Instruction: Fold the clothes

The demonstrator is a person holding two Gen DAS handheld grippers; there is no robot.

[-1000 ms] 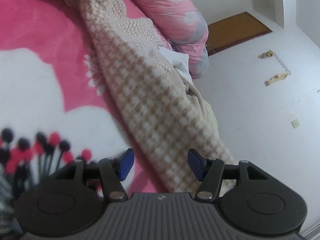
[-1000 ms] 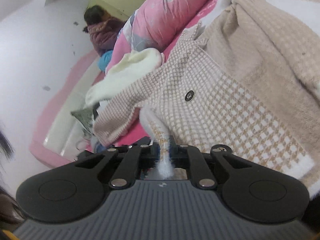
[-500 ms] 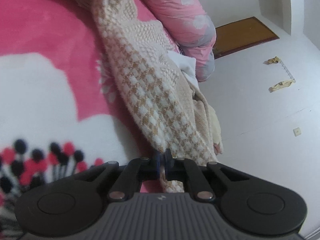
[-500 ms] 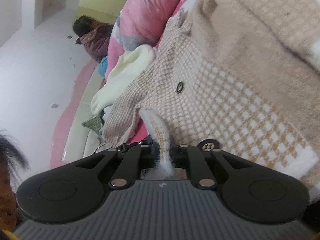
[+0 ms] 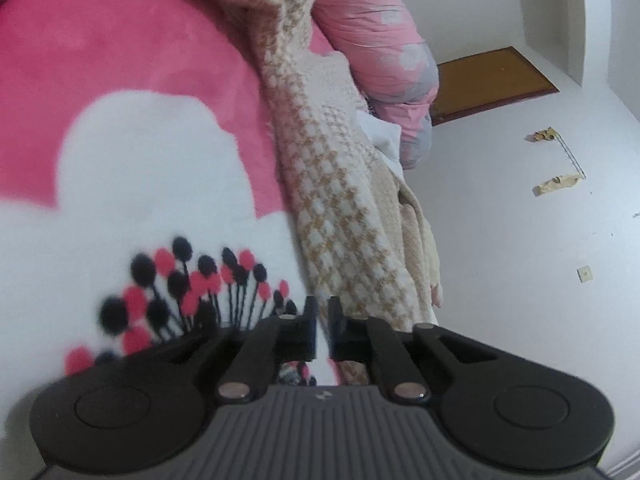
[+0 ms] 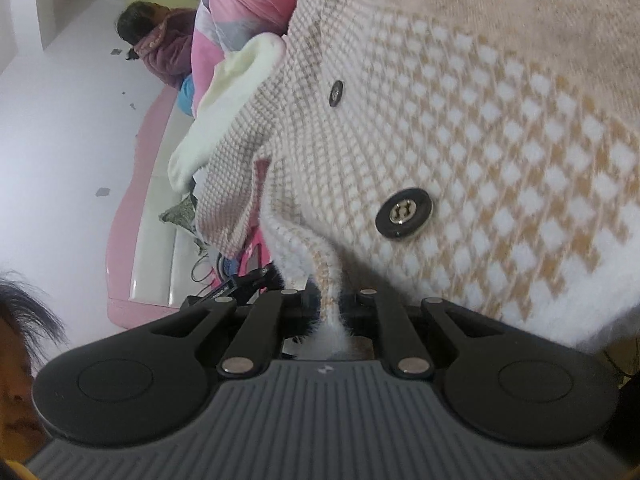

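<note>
R gripper [image 6: 329, 300] is clamped on a fuzzy white hem edge of the knit cardigan [image 6: 460, 128]; the fabric pinches up between the jaws and the rest hangs/drapes away to the right, w/ two dark metal-centred buttons [image 6: 404, 214] facing the cam. L gripper [image 5: 322, 312] has its jaws nearly together w/ a thin gap; the cardigan's edge runs just beside the right-hand pad, but I can't tell if any cloth is actually caught. The cardigan stretches as a long band above a pink-and-white blanket [image 5: 140, 168], next to a pink quilt roll [image 5: 376, 40].

Judgement: garment looks lifted and held out, fitting either spreading it flat or bringing one half over. To do it well: keep R grip deep enough that the fluffy hem doesn't slip out, check L really has fabric before pulling, keep tension even btwn both ends so the knit doesn't skew, lay it down w/ button placket straight.

Materials: soft, stretchy wool-like knit, tan/cream houndstooth check, finer weave toward collar, brushed fuzzy white trim. Thick, floppy, likely sags and clings to the plush blanket. Buttons hard, round, glossy.
</note>
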